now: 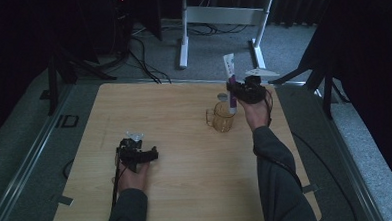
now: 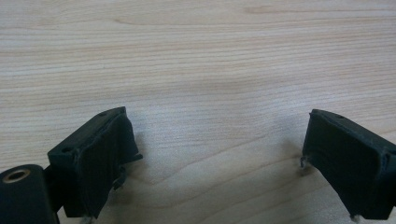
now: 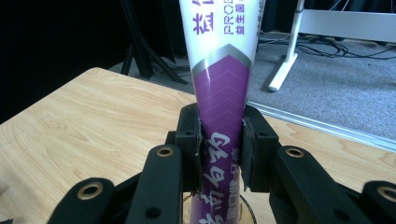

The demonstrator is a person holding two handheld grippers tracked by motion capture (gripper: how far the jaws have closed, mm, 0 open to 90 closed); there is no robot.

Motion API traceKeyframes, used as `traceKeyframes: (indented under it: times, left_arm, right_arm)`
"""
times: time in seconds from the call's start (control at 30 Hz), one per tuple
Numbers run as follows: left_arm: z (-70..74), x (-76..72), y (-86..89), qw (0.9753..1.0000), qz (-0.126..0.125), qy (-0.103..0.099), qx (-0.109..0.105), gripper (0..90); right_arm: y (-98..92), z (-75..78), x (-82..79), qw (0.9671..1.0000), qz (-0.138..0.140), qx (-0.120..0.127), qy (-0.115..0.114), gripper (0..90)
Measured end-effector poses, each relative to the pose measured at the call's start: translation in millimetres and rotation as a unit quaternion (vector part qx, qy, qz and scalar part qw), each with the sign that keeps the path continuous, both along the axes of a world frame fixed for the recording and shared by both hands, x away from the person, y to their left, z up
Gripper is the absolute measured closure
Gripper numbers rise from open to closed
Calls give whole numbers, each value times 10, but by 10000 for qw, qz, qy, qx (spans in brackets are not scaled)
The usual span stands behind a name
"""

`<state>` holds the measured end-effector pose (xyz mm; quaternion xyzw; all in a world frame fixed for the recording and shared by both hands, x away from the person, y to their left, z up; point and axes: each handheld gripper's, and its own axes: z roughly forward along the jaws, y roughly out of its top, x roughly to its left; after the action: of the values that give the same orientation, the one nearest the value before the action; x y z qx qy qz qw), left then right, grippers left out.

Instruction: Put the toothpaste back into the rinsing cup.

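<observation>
A purple and white toothpaste tube (image 1: 230, 83) stands upright with its lower end inside a clear glass mug (image 1: 221, 118) at the table's right rear. My right gripper (image 1: 233, 90) is shut on the tube just above the mug. In the right gripper view the tube (image 3: 223, 100) rises between the two black jaws and the mug's rim (image 3: 247, 215) shows below them. My left gripper (image 1: 147, 154) rests low over the bare wood at the front left, open, with nothing between its jaws. In the left gripper view the left gripper (image 2: 215, 163) has its jaws spread wide over the tabletop.
A small round lid or coin (image 1: 223, 96) lies on the wooden table (image 1: 187, 181) just behind the mug. Beyond the table's far edge are a white desk frame (image 1: 220, 19), cables and black tripod legs (image 1: 57, 66) on grey carpet.
</observation>
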<state>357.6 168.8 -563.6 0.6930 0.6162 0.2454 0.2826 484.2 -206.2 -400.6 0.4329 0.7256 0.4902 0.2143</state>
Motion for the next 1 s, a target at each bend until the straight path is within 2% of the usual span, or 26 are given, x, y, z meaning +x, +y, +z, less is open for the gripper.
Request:
traceKeyframes:
  times: [0.63,1.0]
  left_arm:
    - [0,0,0,10000,0,-2,3,74]
    - [0,0,0,10000,2,-3,1,74]
  right_arm:
    - [98,-18,64,10000,25,1,-22,716]
    - [111,-51,57,10000,-51,-12,-47,713]
